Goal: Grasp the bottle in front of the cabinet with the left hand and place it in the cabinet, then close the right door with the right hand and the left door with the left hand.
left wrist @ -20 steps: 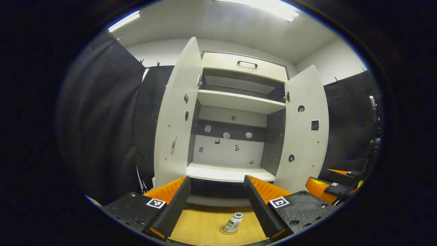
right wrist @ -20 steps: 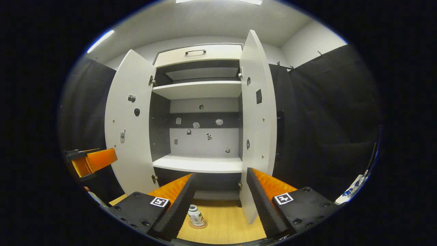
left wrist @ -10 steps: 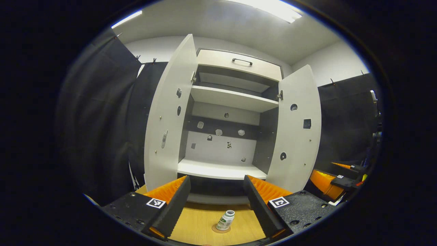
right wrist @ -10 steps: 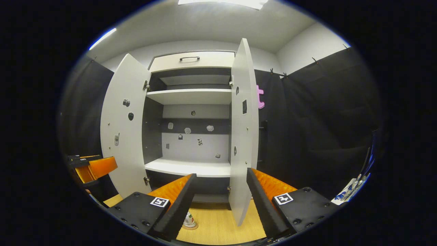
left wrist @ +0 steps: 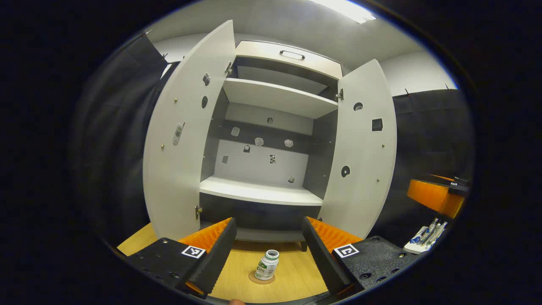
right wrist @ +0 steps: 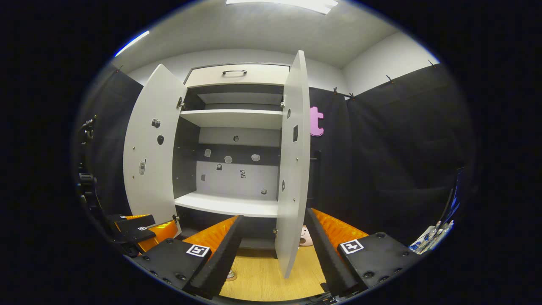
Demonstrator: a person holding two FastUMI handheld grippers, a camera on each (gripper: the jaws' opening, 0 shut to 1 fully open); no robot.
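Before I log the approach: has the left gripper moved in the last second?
Yes. The left gripper has dropped and closed in: the cabinet looms larger, and the bottle sits higher between its open fingers.

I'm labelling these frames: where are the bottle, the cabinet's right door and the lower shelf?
bottle [left wrist: 266, 265]: left gripper view, labelled body.
right door [left wrist: 364, 161]: left gripper view, inner face.
lower shelf [left wrist: 258, 192]: left gripper view, top surface.

Two handheld grippers, each with a pair of long ridged fingers on black textured blocks studded with dark screws. Square black-and-white marker tags on top of each block, beside the fingers. Left gripper and right gripper built alike. Possibly a fingertip at the lower edge below the left gripper, too cropped to confirm.
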